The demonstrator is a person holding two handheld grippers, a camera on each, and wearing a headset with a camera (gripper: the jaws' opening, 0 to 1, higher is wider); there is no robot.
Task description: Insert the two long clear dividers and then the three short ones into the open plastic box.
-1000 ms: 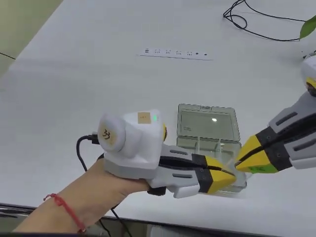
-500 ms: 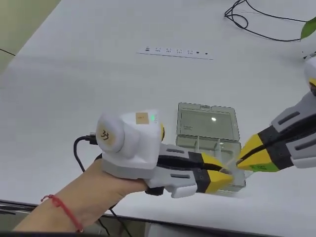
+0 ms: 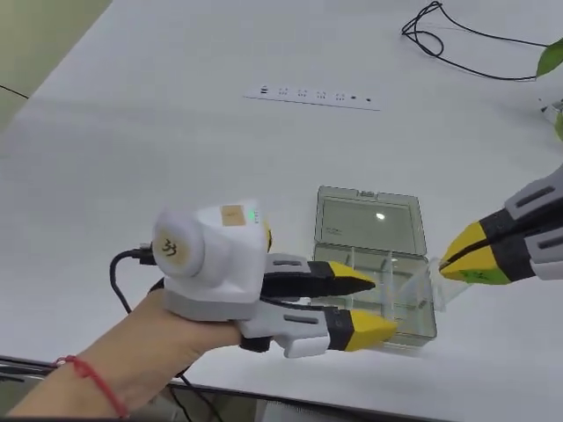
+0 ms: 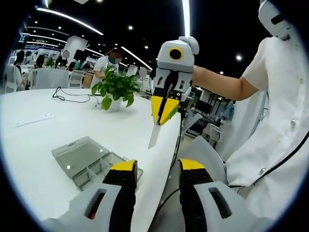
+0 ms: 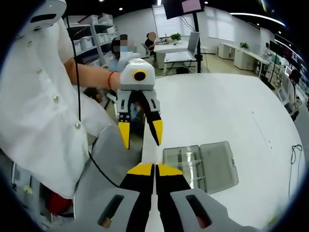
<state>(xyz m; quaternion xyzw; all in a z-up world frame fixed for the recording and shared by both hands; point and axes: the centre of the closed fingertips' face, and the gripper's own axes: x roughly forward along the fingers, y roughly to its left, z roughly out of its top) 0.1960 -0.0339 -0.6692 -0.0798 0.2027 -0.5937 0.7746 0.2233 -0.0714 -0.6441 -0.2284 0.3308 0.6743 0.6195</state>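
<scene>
The clear plastic box (image 3: 376, 301) lies open near the table's front edge, its lid (image 3: 370, 220) flat behind it and dividers standing inside. My right gripper (image 3: 446, 261) hovers just right of the box, shut on a clear divider (image 3: 413, 287) that slants down over the box's right end. In the left gripper view that divider (image 4: 154, 138) hangs from the right gripper (image 4: 161, 116). My left gripper (image 3: 376, 304) is open over the box's front left, holding nothing. The right gripper view shows the left gripper (image 5: 140, 131) open, facing my shut jaws, with the box (image 5: 200, 166) to the right.
A white power strip (image 3: 312, 94) lies far back on the white table (image 3: 132, 158). A black cable (image 3: 457, 44) loops at the back right beside a green leaf (image 3: 552, 54). The table's front edge runs just below the box. A potted plant (image 4: 114, 90) and people stand behind.
My left gripper has opened, let go of the divider and drawn back to the left. The right gripper has shifted slightly right and up, keeping the divider.
</scene>
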